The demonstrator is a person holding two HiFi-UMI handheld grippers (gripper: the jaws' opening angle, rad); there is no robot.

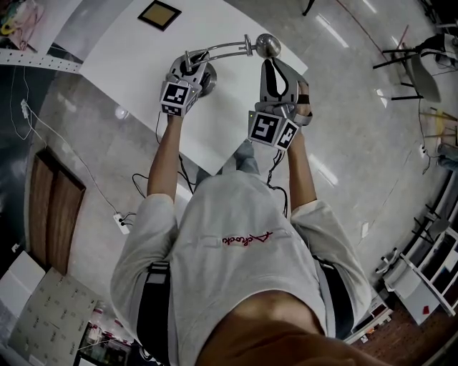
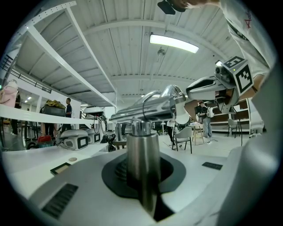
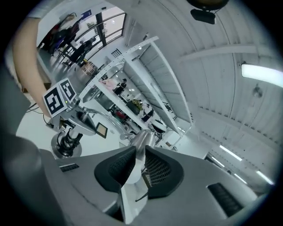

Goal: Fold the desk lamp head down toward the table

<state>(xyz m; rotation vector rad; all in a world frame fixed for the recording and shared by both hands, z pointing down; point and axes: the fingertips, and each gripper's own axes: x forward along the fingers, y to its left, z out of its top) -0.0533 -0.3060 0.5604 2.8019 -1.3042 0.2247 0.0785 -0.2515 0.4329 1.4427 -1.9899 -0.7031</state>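
Observation:
A chrome desk lamp stands on the white table (image 1: pixel 136 64). Its round base (image 1: pixel 206 80) is at the left, and its curved arm (image 1: pixel 225 48) runs right to the round head (image 1: pixel 268 45). My left gripper (image 1: pixel 190 70) is shut on the lamp's upright post (image 2: pixel 143 154), which fills the space between its pads. My right gripper (image 1: pixel 271 66) points at the lamp head (image 3: pixel 142 139) from the near side. Its jaws stand a narrow gap apart, and the head shows just past the fingertips. My right gripper (image 3: pixel 138 155) also sees the left gripper (image 3: pixel 70 118) and the base (image 3: pixel 65 146).
A small dark square frame (image 1: pixel 159 14) lies on the far part of the table. The table's near edge runs just under my hands. A power strip (image 1: pixel 122 223) and cables lie on the floor at the left. Chairs (image 1: pixel 422 68) stand far right.

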